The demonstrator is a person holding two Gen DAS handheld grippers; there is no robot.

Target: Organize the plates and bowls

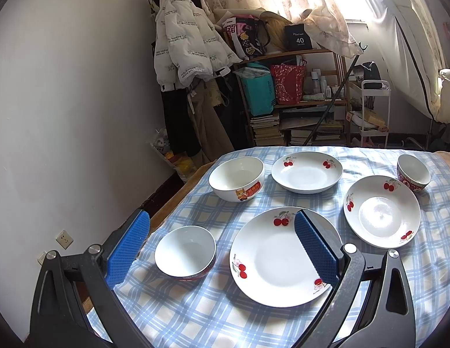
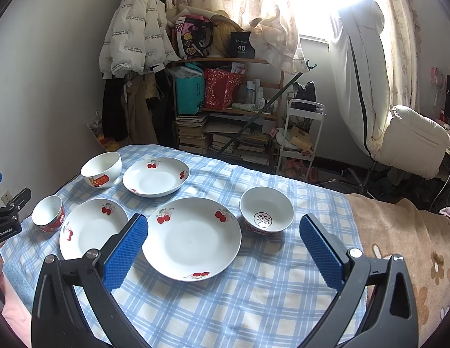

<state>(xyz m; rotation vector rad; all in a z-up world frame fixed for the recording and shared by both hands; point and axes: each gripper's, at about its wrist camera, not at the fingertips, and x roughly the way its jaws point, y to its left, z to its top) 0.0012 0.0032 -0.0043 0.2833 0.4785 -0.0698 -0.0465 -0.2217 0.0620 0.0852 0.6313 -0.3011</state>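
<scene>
Three white cherry-print plates and three bowls sit on a blue checked cloth. In the left wrist view: near plate (image 1: 280,258), right plate (image 1: 381,211), far plate (image 1: 307,171), small red-rimmed bowl (image 1: 185,251), large white bowl with a cartoon (image 1: 236,178), red bowl at far right (image 1: 413,174). My left gripper (image 1: 222,240) is open and empty above the small bowl and near plate. In the right wrist view my right gripper (image 2: 223,246) is open and empty above the big plate (image 2: 191,237), with a red bowl (image 2: 267,210) beside it.
The table's left edge drops to the floor by a white wall (image 1: 65,116). A brown floral blanket (image 2: 399,246) covers the right side. Beyond the table stand a cluttered shelf (image 2: 225,110), a white cart (image 2: 300,133) and hanging coats (image 1: 181,43). The left gripper's body (image 2: 7,217) shows at the far left.
</scene>
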